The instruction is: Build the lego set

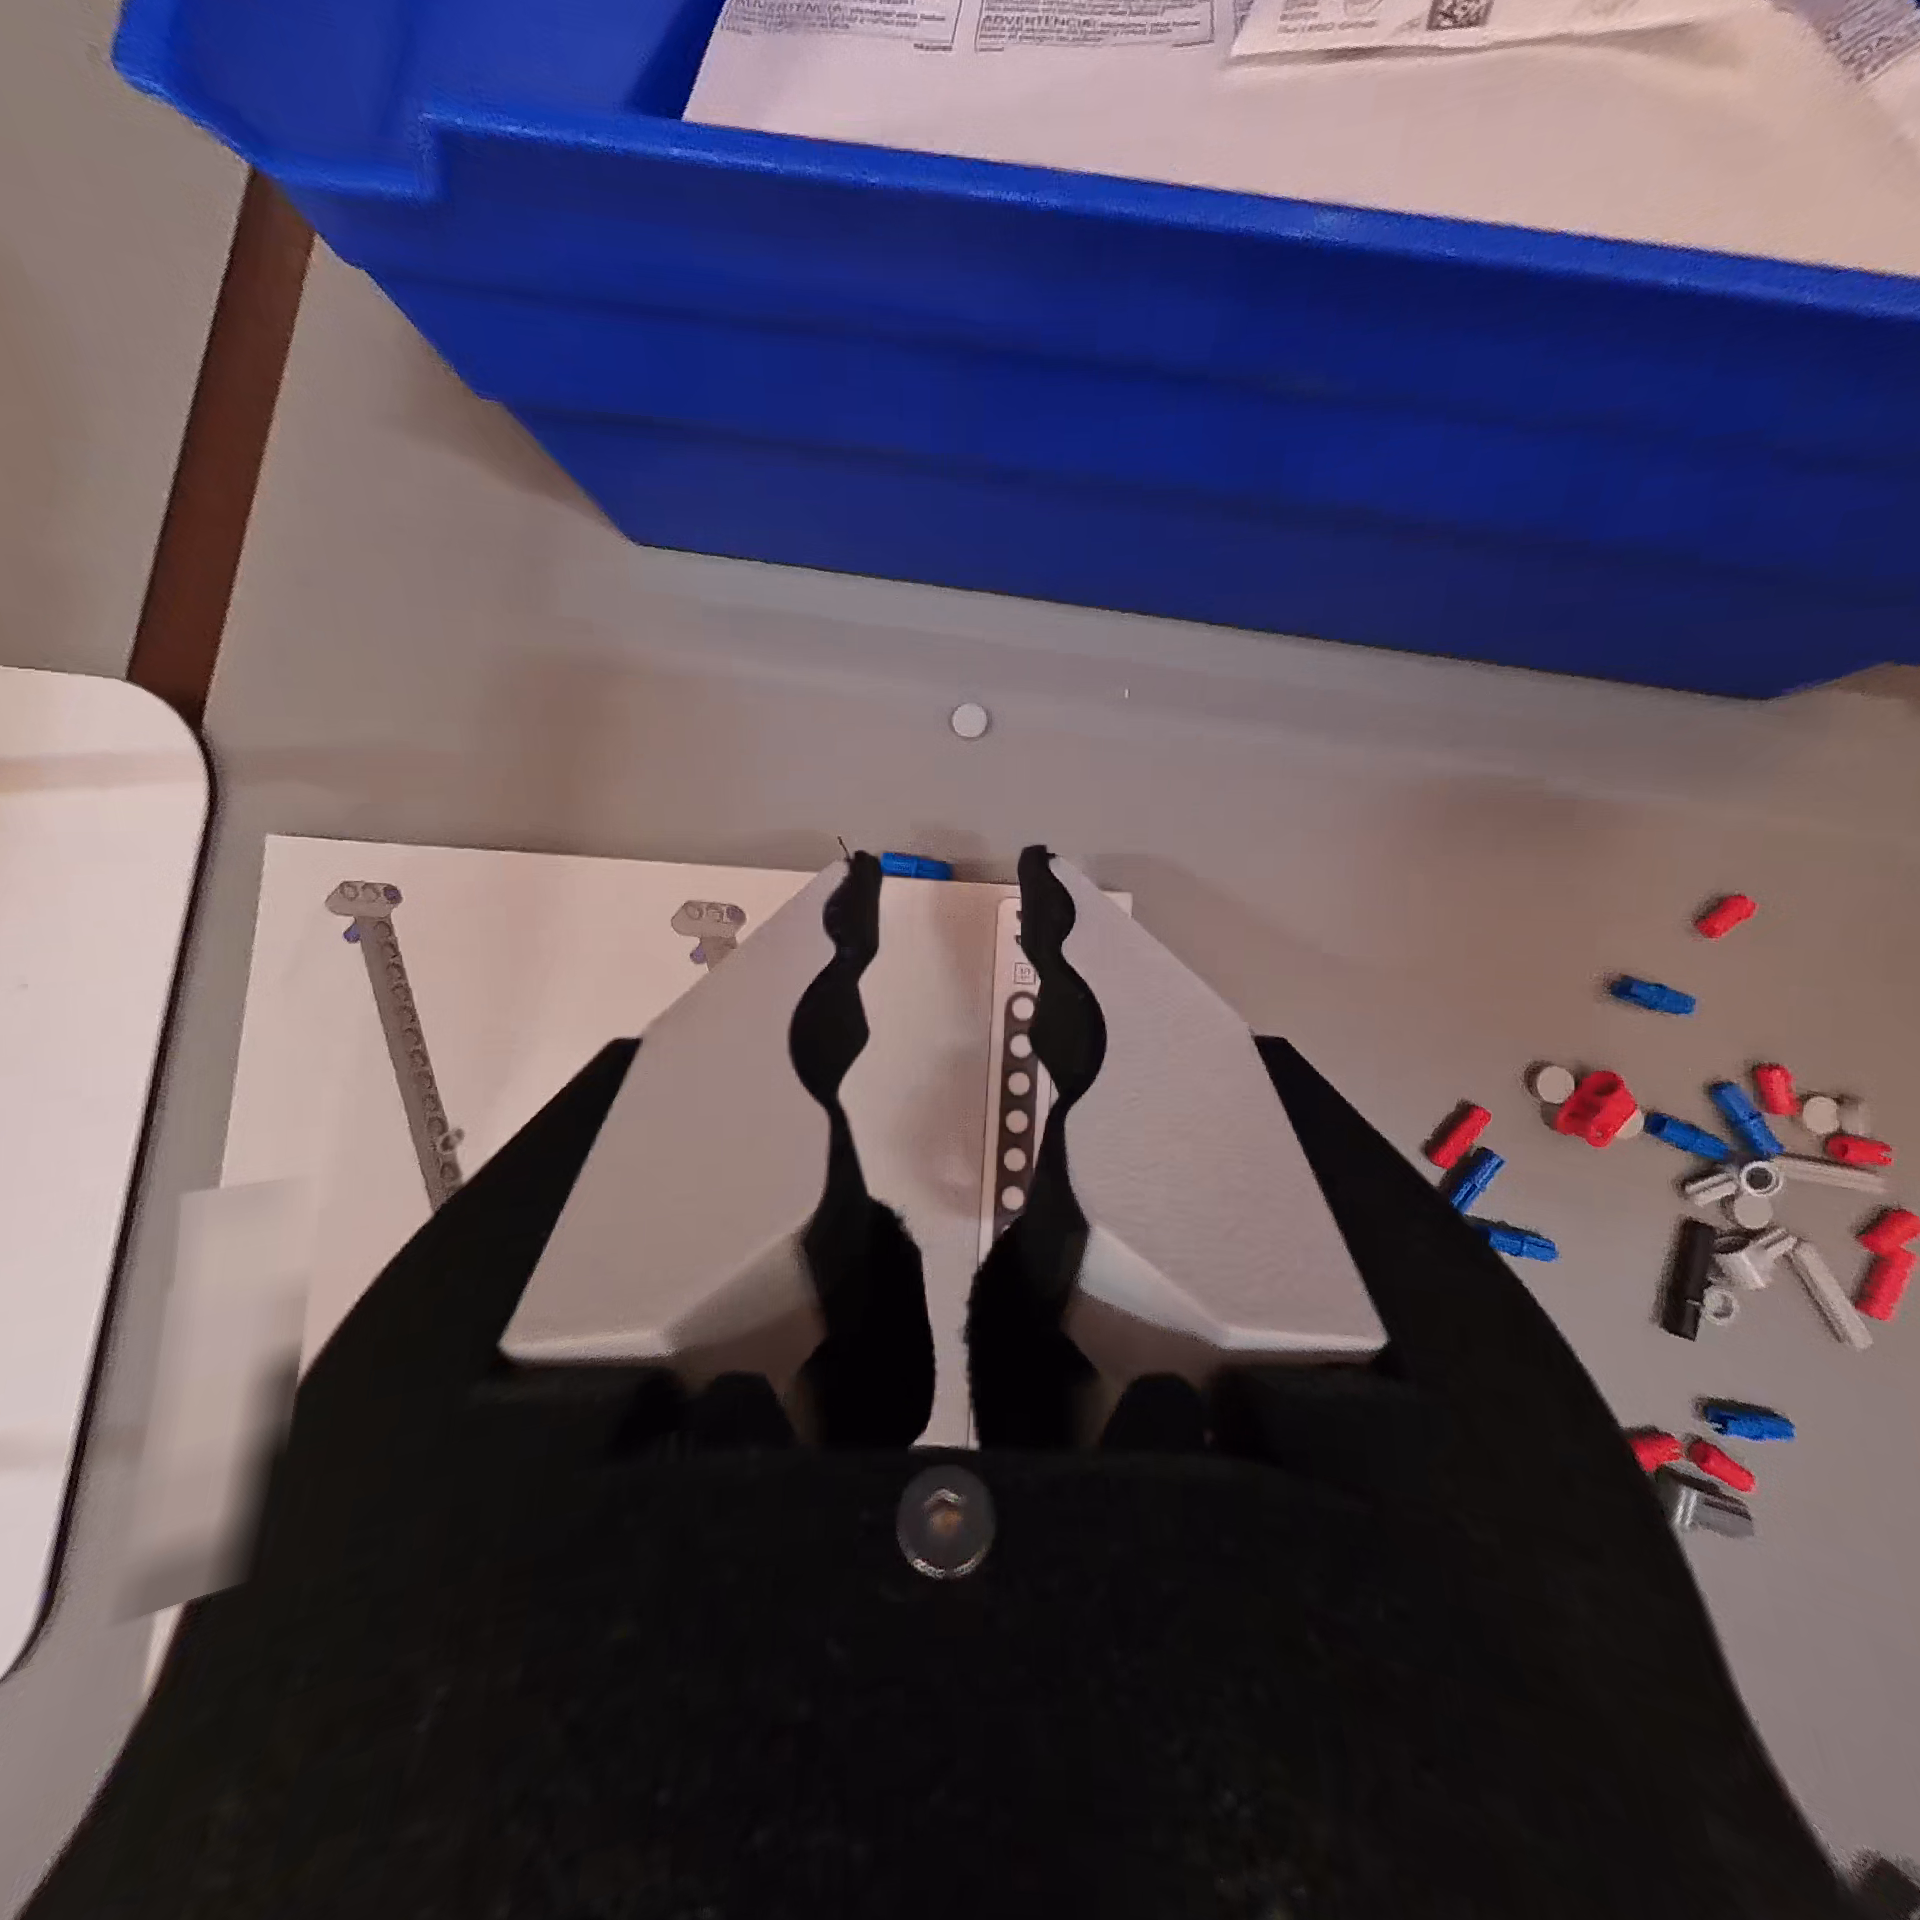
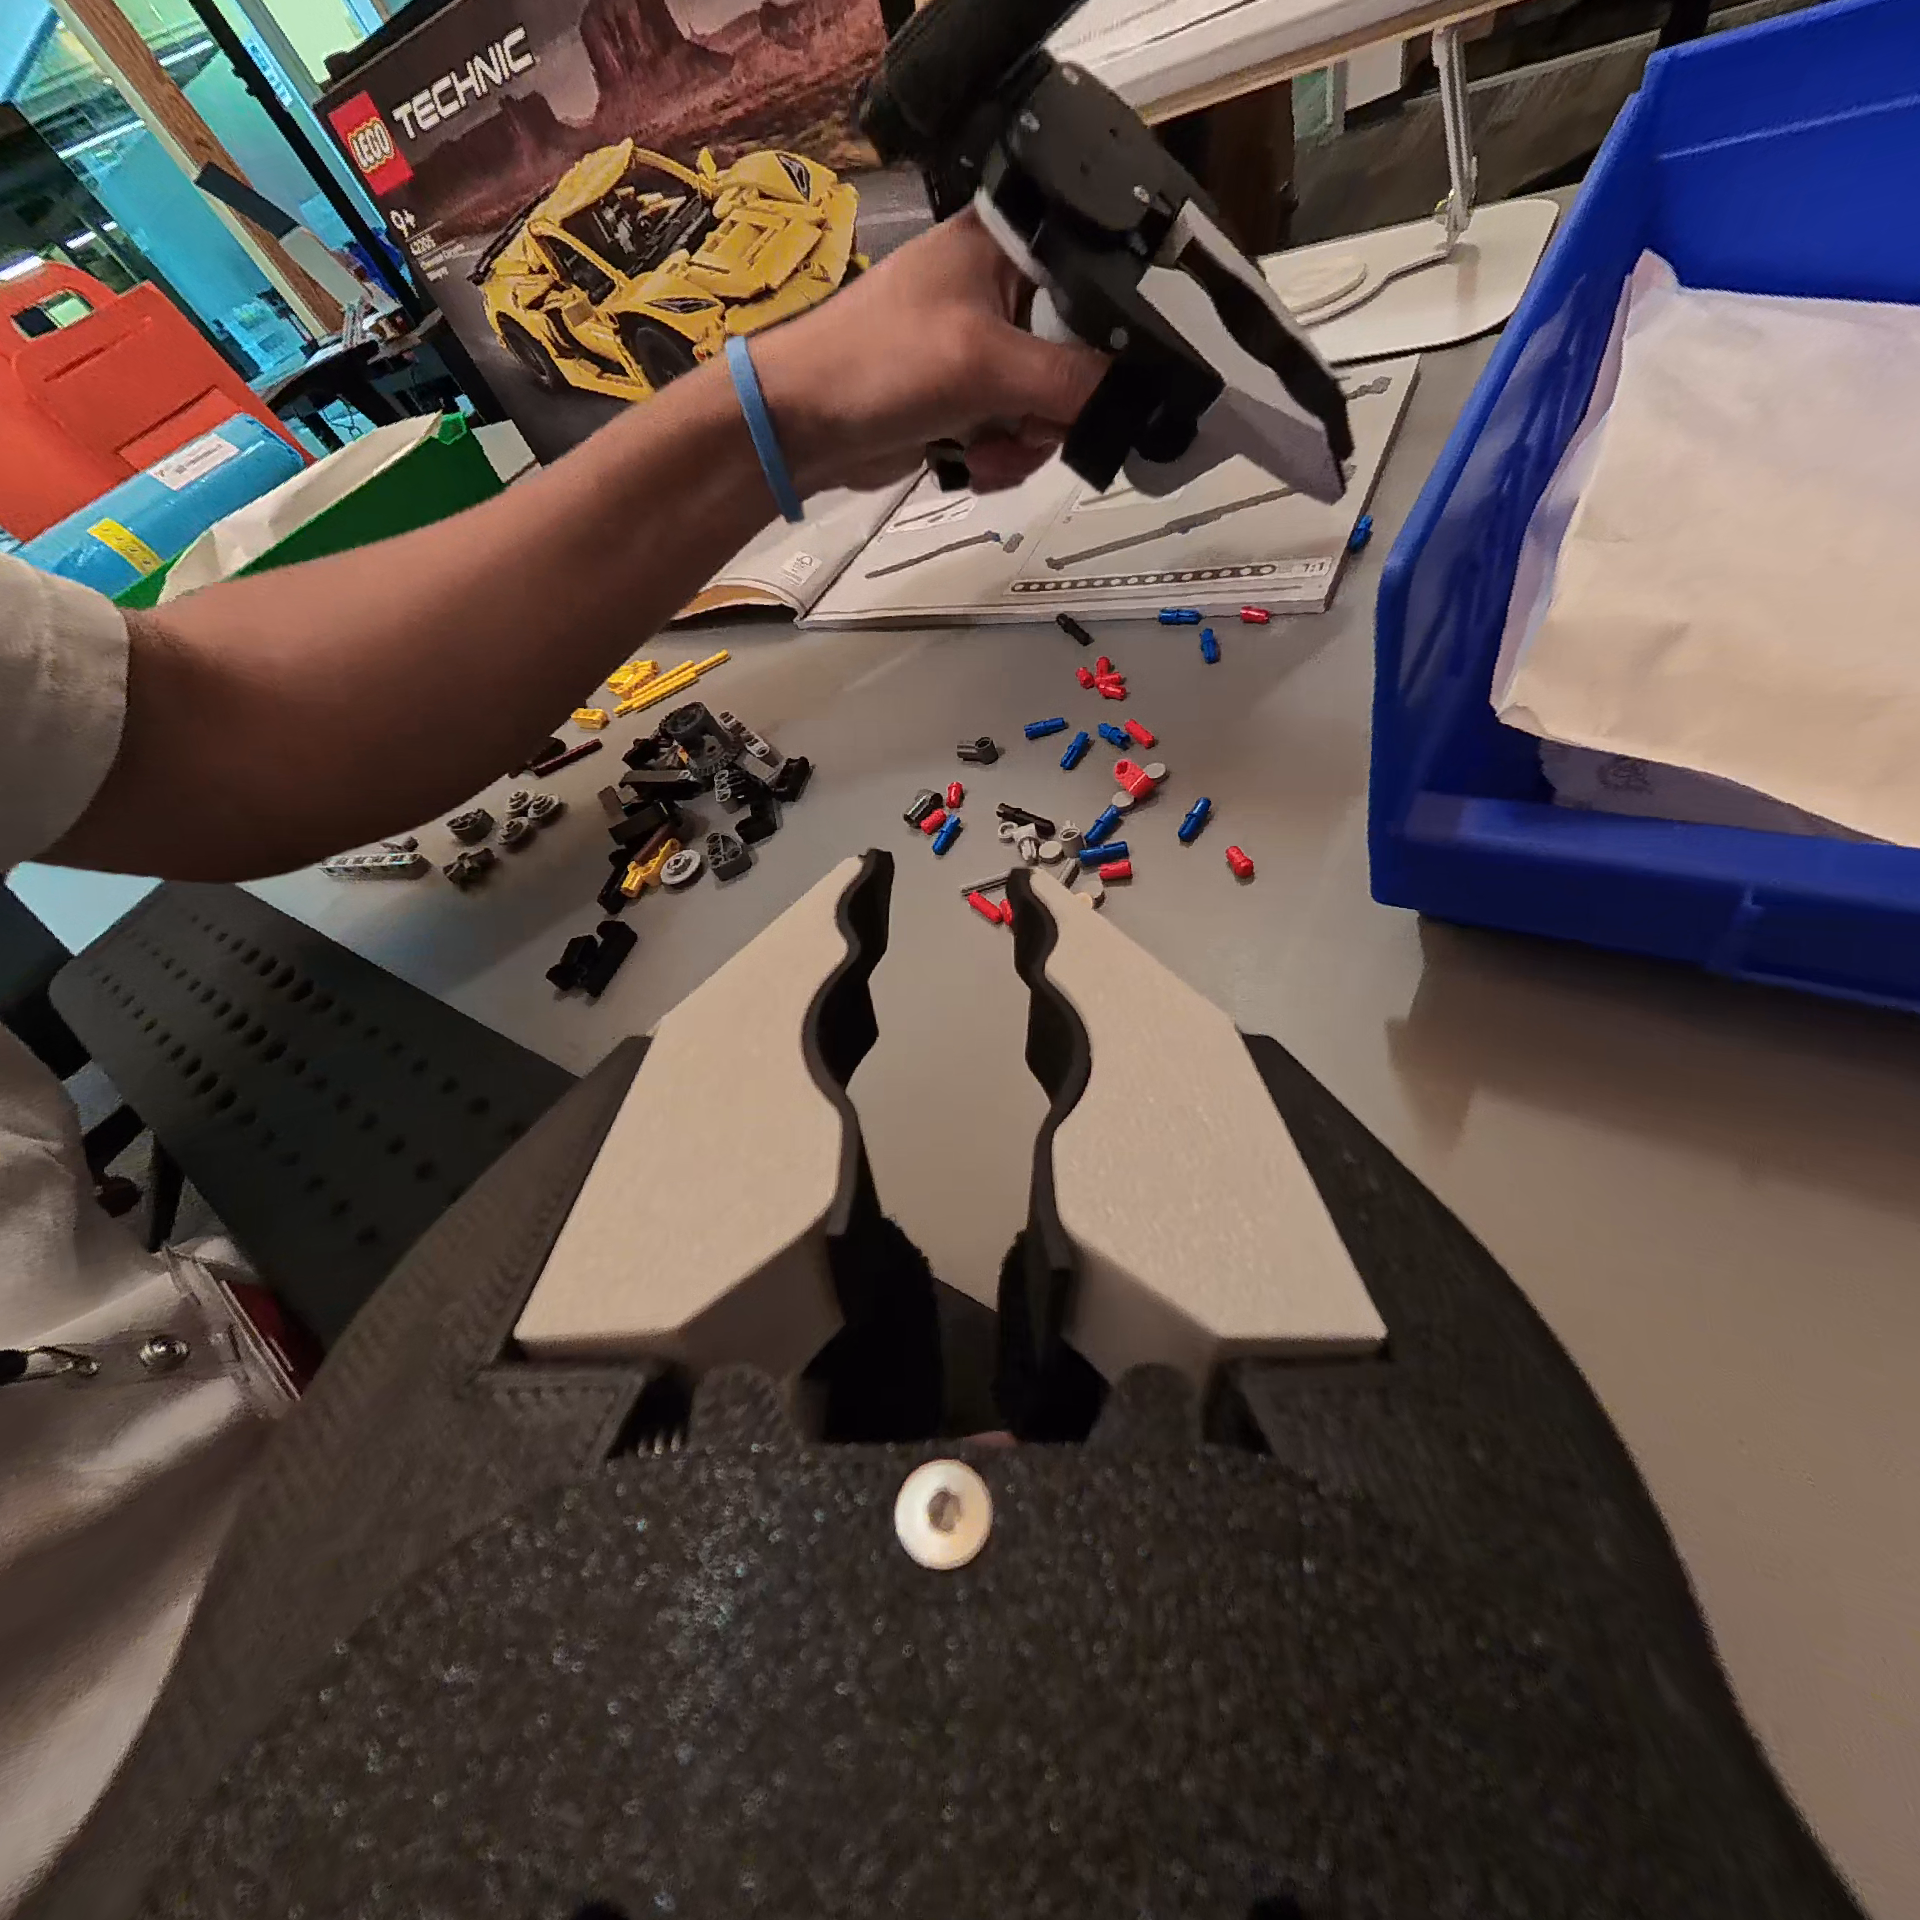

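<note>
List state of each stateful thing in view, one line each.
Left hand-held gripper: open, empty, over the booklet.
Right hand-held gripper: open, empty, above the table.
White paper instruction booklet: open, flat on the table.
Blue plastic bin: uncovered, holds white paper bags.
Red, blue and grey pins: loose, scattered on the table.
Black and grey parts pile: loose, unassembled.
Cardboard set box: standing upright behind the booklet.

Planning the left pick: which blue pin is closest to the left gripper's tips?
The lone blue pin at the instruction booklet's far edge, just beyond the left gripper; the other blue pins lie scattered off to its right.
</note>
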Available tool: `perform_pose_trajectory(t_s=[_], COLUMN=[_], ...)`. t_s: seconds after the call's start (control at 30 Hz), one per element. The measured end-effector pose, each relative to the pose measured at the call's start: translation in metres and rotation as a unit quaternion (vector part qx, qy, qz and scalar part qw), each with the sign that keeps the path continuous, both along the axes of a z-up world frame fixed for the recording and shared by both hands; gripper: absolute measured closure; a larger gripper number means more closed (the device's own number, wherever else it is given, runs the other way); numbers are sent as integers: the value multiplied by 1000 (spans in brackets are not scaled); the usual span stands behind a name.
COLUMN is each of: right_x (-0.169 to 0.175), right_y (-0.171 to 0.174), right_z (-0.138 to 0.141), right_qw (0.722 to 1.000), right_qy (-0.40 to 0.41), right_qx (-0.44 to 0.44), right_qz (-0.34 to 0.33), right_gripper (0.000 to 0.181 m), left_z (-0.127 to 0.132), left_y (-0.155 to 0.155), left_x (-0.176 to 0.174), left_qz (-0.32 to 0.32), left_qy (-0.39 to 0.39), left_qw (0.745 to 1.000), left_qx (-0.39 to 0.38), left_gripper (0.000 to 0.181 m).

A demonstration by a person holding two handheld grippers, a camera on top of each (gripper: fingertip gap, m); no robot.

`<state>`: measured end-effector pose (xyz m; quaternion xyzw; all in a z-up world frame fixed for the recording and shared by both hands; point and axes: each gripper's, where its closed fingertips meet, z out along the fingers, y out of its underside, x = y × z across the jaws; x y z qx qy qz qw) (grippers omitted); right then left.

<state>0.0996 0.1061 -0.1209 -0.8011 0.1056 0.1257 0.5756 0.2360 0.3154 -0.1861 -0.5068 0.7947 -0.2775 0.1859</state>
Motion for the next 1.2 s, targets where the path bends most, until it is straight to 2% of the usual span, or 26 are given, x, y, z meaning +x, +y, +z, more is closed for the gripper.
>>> perform_pose_trajectory(t_s=[0.1, 0.2, 0.33, 0.43, 0.67, 0.77, 0.87, 1.0, 1.2], right_x=[-1, -2, -5, -5, -3, -2, -3, -5, -6], right_y=[1, 0, -2, -4, -7, -7, -7, -5, -6], right_z=[-1, -2, -4, -6, -6, -5, -3, -5, -4], right_qw=[1000, 1000, 1000, 1000, 1000, 1000, 1000, 1000, 1000], right_qy=[-2, -1, 2, 2, 7, 2, 5, 4, 3], right_qx=[-3, -4, -3, -5, -2, -2, 3, -1, -2], right_qz=[4, 3, 5, 7, 12, 12, 14, 20, 19], right_gripper=[158, 158, 158, 158, 158, 158, 158, 158, 158], left_z=[-4, -21, -27, -28, -28, -12, 2, -9, -18], left_y=[-2, 7, 5, 3, -9, -25, -55, -73, -69], left_x=[7, 7, 7, 5, -4, -12, -29, -43, -40], left_qz=[-16, -20, -26, -32, -49, -64, -94, -120, -113], left_qy=[22, 96, 134, 137, 115, 79, 44, 48, 59], left_qw=[1000, 994, 989, 988, 991, 994, 994, 992, 992], left_qx=[7, 52, 54, 57, 56, 26, -15, 4, 21], left_gripper=[156, 158, 156, 167, 168, 168, 167, 167, 167])
